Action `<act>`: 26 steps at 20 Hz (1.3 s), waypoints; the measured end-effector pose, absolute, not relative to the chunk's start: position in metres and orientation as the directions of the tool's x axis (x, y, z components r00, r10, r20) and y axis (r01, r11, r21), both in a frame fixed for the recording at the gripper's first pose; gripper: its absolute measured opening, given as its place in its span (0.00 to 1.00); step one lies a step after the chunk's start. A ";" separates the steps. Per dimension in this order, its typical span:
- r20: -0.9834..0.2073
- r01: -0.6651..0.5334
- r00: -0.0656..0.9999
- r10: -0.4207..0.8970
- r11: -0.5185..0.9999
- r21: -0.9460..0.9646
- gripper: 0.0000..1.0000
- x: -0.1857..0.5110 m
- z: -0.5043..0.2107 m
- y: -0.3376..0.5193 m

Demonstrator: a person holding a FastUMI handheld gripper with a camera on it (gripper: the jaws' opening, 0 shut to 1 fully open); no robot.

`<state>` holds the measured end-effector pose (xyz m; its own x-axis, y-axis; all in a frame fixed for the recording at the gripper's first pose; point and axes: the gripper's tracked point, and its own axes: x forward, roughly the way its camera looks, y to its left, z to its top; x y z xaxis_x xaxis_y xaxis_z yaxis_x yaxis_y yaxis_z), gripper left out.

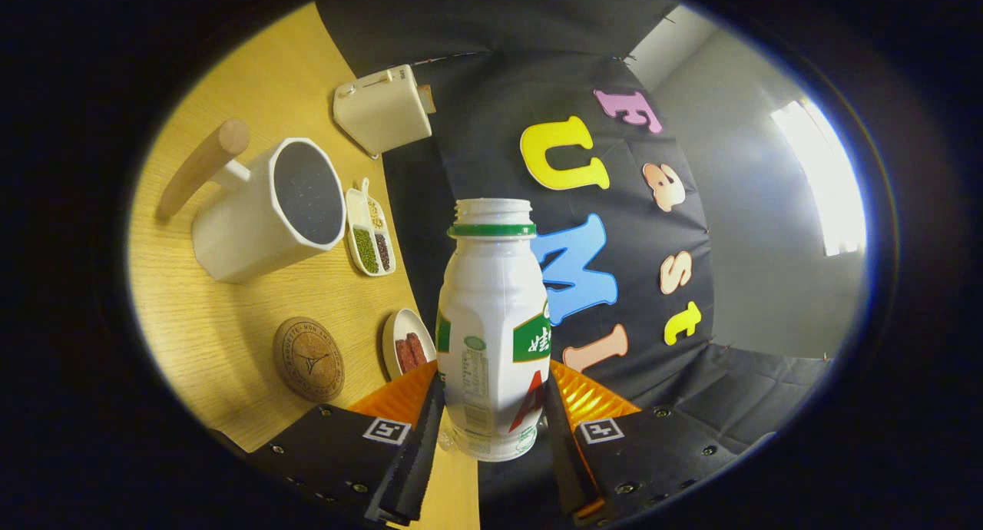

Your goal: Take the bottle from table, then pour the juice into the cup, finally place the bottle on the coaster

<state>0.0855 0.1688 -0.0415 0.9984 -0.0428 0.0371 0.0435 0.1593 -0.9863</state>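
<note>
White plastic with a green neck ring and green label, the juice bottle (pixel 491 322) sits clamped between the fingers of the gripper (pixel 491 422), both pressing on its lower body just above the base. It is lifted off the wooden table (pixel 223 338) and, since the tabletop runs at a steep slant through the view, the gripper appears rolled well over, so the bottle is probably tipped sideways relative to the table. Its long axis runs straight ahead along the fingers, base nearest the camera and uncapped mouth pointing away toward the booth wall.

The white cup (pixel 269 207), an angular mug with a wooden handle and a dark inside, stands on the table off to the side of the bottle, well apart from its mouth. The round cork coaster (pixel 309 359) lies nearer the fingers, just beside a small dish of red food (pixel 407 346). A divided tray of beans (pixel 369 234) sits beside the cup, and a cream-coloured box (pixel 382 109) stands beyond it.

The take looks complete, and the pour appears to be the step in hand. No liquid can be seen leaving the mouth. The next move calls for carrying the mouth over the cup's opening and tilting it down toward the dark interior, keeping the grip firm.
</note>
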 end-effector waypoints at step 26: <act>0.076 0.077 0.997 0.017 -0.106 -0.991 0.65 0.099 -0.022 0.193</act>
